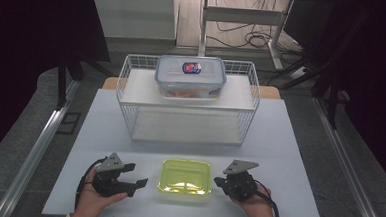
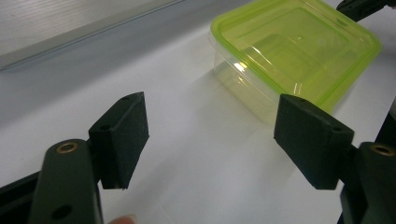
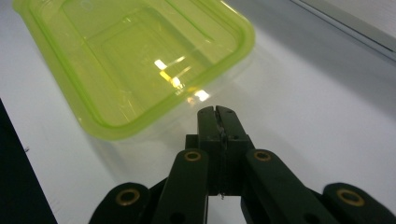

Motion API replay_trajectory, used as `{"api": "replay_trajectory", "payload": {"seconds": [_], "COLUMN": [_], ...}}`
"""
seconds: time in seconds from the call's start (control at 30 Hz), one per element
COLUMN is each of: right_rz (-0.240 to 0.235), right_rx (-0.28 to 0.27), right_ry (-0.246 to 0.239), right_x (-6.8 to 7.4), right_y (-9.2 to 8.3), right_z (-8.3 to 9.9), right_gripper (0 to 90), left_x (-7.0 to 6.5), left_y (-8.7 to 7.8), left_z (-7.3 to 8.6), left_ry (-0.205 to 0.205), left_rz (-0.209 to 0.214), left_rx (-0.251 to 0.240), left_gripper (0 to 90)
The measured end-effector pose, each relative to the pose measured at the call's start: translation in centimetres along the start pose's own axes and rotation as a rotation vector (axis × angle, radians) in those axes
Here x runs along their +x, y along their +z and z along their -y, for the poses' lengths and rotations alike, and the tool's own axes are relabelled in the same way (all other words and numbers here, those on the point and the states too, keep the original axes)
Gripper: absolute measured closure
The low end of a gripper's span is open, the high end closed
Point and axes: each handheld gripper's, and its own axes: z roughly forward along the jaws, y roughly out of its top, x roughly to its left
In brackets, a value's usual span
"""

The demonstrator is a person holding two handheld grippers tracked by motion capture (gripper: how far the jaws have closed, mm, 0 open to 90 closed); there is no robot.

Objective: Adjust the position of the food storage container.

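floor (image 1: 24,129): grey | table (image 1: 289,143): white | cables (image 1: 249,39): far floor | sides: dark

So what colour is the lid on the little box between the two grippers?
Bright yellow-green, on the box lid; the right gripper view shows it best.

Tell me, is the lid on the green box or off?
On. The green lid sits flat over the clear box, its rim covering the edges all around.

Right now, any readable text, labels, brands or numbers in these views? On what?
Nothing legible.
Blue and red sticker on the lid of the clear container in the wire basket: print too small and blurred to read.
Green-lidded container: no print visible in the high view or either gripper view.
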Motion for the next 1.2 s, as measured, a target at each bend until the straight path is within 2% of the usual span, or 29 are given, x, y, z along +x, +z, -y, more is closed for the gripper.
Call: {"api": "replay_trajectory", "payload": {"seconds": [0.03, 0.13, 0.2, 0.23, 0.3, 0.33, 0.37, 0.4, 0.43, 0.53, 0.67, 0.8, 1.2], "right_rz": [0.004, 0.010, 0.005, 0.005, -0.023, -0.023, -0.052, -0.052, -0.086, -0.118, -0.125, -0.124, -0.150], "right_rx": [-0.013, -0.040, -0.083, -0.083, -0.130, -0.130, -0.154, -0.154, -0.181, -0.204, -0.224, -0.233, -0.220], "right_ry": [0.019, 0.034, 0.074, 0.074, 0.118, 0.118, 0.144, 0.144, 0.169, 0.189, 0.206, 0.212, 0.236], "right_x": [-0.4, -0.8, -1.5, -1.5, -2.0, -2.0, -2.3, -2.3, -2.5, -2.5, -2.4, -2.2, -2.2], "right_y": [-0.5, -1.1, -2.0, -2.0, -2.5, -2.5, -2.6, -2.6, -2.4, -2.1, -1.9, -2.0, -1.6], "right_z": [0.4, 0.9, 1.6, 1.6, 2.2, 2.2, 2.5, 2.5, 2.6, 2.6, 2.6, 2.5, 2.3], "right_gripper": [89.3, 89.2, 89.2, 89.2, 88.5, 88.5, 86.6, 86.6, 83.9, 69.4, 57.3, 50.7, 43.9], "left_x": [0.0, 0.0, -0.1, -0.1, -0.2, -0.2, -0.3, -0.4, -0.5, -0.7, -0.7, -0.6, -0.8], "left_y": [-0.1, -0.1, -0.1, -0.1, -0.1, -0.1, -0.1, -0.1, -0.1, 0.0, -0.2, -0.3, 0.4], "left_z": [0.0, 0.0, -0.1, -0.1, -0.2, -0.2, -0.2, -0.3, -0.4, -0.5, -0.5, -0.6, -0.8], "left_ry": [-0.007, -0.012, -0.015, -0.017, -0.030, -0.030, -0.039, -0.048, -0.052, -0.055, -0.081, -0.105, -0.146], "left_rz": [0.003, 0.006, 0.009, 0.010, 0.025, 0.025, 0.035, 0.044, 0.055, 0.061, 0.075, 0.089, 0.140], "left_rx": [-0.003, -0.007, -0.008, -0.008, -0.012, -0.012, -0.014, -0.016, -0.019, -0.018, -0.027, -0.033, -0.023], "left_gripper": [26.3, 26.2, 26.1, 26.1, 26.0, 25.9, 25.9, 25.9, 25.7, 25.4, 25.2, 25.1, 24.9]}}
